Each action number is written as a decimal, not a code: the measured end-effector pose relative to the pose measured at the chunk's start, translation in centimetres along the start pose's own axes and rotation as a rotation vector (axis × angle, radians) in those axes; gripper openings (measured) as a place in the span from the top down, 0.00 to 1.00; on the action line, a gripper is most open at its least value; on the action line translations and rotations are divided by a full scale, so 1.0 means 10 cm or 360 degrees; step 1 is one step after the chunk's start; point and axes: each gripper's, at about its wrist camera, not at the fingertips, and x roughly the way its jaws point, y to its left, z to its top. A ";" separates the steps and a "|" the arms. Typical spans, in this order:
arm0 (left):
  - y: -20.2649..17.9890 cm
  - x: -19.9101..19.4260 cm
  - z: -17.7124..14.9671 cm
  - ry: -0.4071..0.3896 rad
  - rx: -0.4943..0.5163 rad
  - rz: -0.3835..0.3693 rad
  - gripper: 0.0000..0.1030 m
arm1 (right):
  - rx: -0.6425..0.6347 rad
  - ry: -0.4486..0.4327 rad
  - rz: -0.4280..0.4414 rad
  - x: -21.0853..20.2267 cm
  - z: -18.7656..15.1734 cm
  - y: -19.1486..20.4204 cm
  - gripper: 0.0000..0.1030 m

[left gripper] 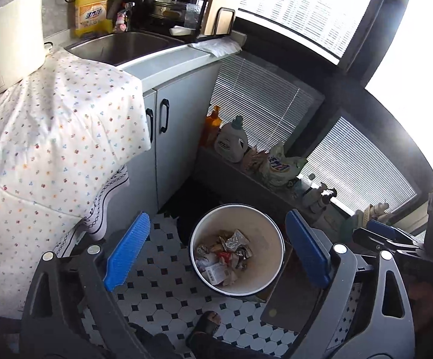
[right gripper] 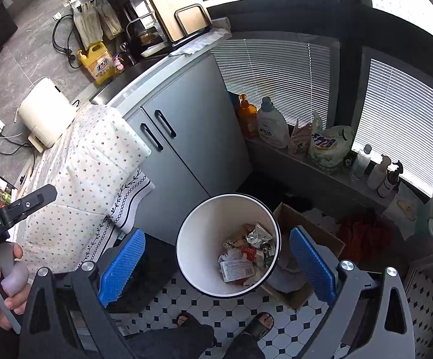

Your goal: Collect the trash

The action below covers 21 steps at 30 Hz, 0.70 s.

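Both claws are wide open and empty right now: left claw (left gripper: 216, 254) and right claw (right gripper: 216, 264) each hang over the white bin (left gripper: 266, 233), blue pads spread with nothing between them. No earlier shot to compare, so that's all I can say about them.

The trash (left gripper: 224, 252) sits at the bottom of the bin: crumpled foil wrappers, a small printed carton, scraps of paper and plastic. My guess is it's all featherweight and crushy, foil a bit slick, so you'd pinch a wrinkled fold or the carton's flat sides rather than a smooth face. Nothing fragile that I can see.

Room-wise it's tight. The bin's rim is the edge to mind going in, and its walls are deep. A cardboard box (right gripper: 303, 233) is right up against the bin on one side, the grey cabinet (right gripper: 186, 137) close on the other, and the cloth-draped bench (right gripper: 96, 161) beyond that. Bottles line the low window ledge (right gripper: 321, 173). The person's sandalled feet (right gripper: 260, 323) are just beside the bin on the tiled floor (left gripper: 168, 293), so straight up and down looks like the clearest way.
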 end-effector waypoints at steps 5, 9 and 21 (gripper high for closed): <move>0.27 -0.36 0.08 -0.0098 -0.0049 0.0091 0.06 | -0.0037 -0.0058 0.0035 -0.14 0.13 0.30 0.08; 0.50 -0.71 0.10 -0.0192 -0.0066 0.0160 0.06 | -0.0070 -0.0085 0.0058 -0.25 0.19 0.61 0.08; 1.16 -1.81 -0.13 -0.0375 -0.0089 0.0368 0.06 | -0.0214 -0.0241 0.0107 -0.80 0.03 1.74 0.08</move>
